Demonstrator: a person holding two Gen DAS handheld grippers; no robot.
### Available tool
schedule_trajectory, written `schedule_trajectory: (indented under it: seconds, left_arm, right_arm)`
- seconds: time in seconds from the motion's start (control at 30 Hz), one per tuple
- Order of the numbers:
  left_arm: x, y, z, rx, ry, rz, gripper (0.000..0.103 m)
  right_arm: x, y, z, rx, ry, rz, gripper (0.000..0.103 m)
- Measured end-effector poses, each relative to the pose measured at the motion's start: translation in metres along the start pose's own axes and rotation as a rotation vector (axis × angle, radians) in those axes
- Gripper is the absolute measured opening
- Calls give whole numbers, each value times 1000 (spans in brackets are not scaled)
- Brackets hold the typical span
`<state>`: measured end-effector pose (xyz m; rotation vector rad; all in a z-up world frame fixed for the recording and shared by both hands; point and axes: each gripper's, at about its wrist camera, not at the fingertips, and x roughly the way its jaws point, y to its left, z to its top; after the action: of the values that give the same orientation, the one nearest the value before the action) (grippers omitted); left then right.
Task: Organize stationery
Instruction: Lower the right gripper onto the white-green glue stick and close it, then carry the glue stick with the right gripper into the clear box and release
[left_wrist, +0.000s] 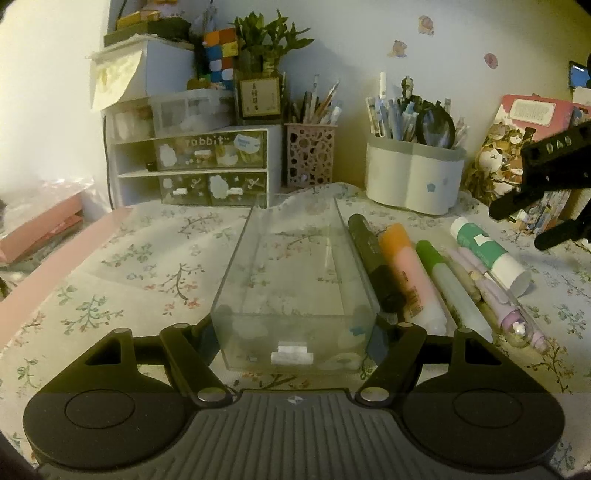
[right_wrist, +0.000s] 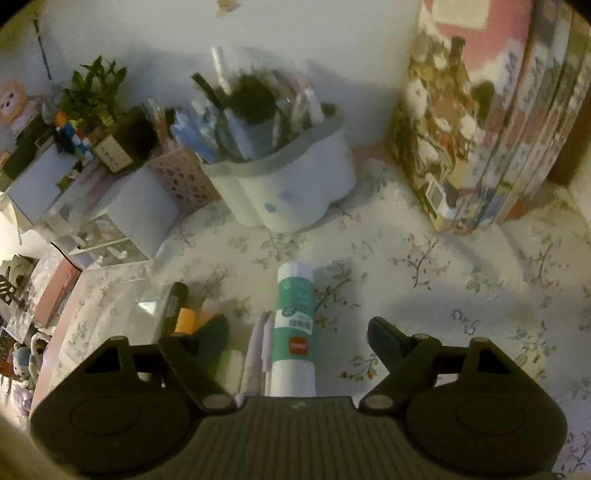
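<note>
Here left hand-held gripper (left_wrist: 295, 332) clamps clear rectangular drawer (left_wrist: 291, 280); right hand-held gripper (right_wrist: 297, 332) agape over cylindrical glue stick (right_wrist: 294, 325).

The left gripper's (left_wrist: 295, 332) fingertips are lost behind the clear drawer (left_wrist: 291, 295). Its own body hides the tablecloth's (left_wrist: 129, 266) near edge. In the right wrist view the gripper body cuts off the near ends of the glue stick (right_wrist: 294, 332) and the pens (right_wrist: 258, 350). The pen cup's (right_wrist: 280, 192) contents are a blur. The boxes (right_wrist: 491, 122) run past the top edge, their print unreadable.
</note>
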<state>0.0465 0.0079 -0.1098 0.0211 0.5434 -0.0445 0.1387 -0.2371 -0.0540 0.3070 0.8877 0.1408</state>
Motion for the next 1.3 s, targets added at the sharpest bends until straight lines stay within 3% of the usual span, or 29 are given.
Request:
schedule_trajectory:
  seconds: [0.17, 0.33, 0.43, 0.8, 0.97, 1.13, 1.3]
  left_arm:
    - [1, -1, -1, 2, -6, -1, 73]
    - [1, -2, -2, -2, -7, 3, 73]
    - [0, -3, -2, -3, -10, 9, 73]
    - [1, -3, -1, -1, -8, 9, 73]
    - [1, -3, -1, 1, -10, 11, 73]
    - [1, -4, -2, 7, -11, 13, 73]
    - [0, -6, -2, 22, -17, 20, 73]
  right_arm:
    - [11, 5, 3, -48, 47, 5, 45]
    - [34, 9, 3, -89, 139, -2, 31]
    - [33, 7, 2, -63, 117, 11, 16]
    - [18, -4, 4, 57, 77, 29, 16]
    - [-1, 8, 11, 74, 11, 10, 16]
    - [-19, 53, 18, 62, -22, 138, 16]
    - [0, 114, 11, 41, 74, 247, 16]
